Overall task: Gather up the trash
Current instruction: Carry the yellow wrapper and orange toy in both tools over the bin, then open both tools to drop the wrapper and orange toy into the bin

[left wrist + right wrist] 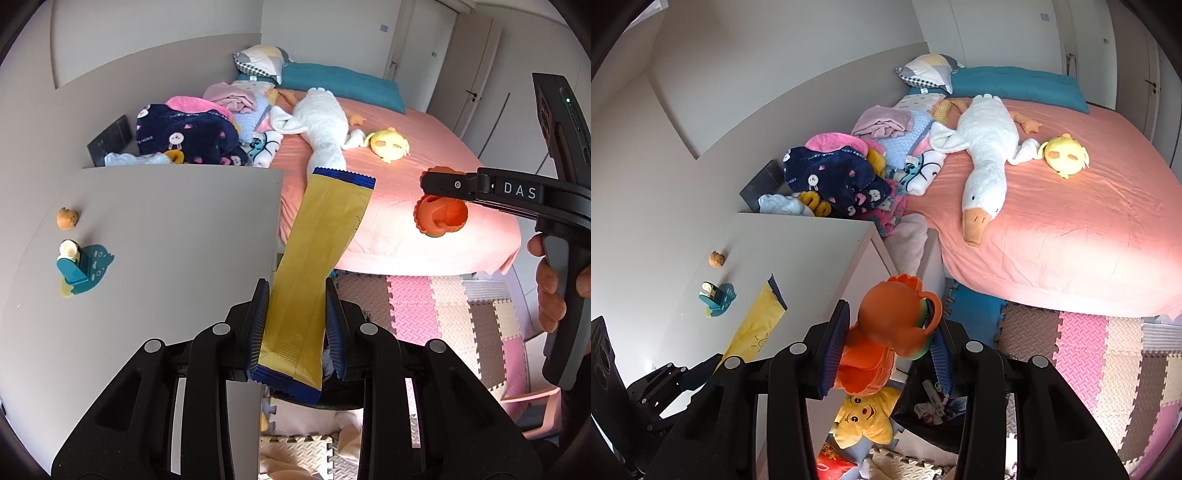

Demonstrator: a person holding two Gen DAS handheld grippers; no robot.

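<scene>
My left gripper point(296, 291) is shut on a long yellow wrapper point(325, 236) with dark blue crimped ends; the wrapper sticks out past the fingertips, over the gap between cabinet and bed. In the right wrist view the same wrapper point(757, 328) hangs over the cabinet top, with the left gripper point(701, 365) low at the left. My right gripper point(892, 321) is shut on an orange plastic toy point(886, 332). The left wrist view shows that toy point(441, 216) at the right, clamped by the right gripper point(430, 199), held by a hand. A black bin point(931, 410) with scraps sits below.
A white cabinet point(166, 229) carries a teal figure point(83, 267) and a small brown toy point(67, 218). The pink bed point(1071, 229) holds a white goose plush point(986, 147), a yellow plush point(1065, 155) and a clothes heap point(842, 177). Foam mats point(1089, 350) cover the floor; a yellow star plush point(864, 417) lies there.
</scene>
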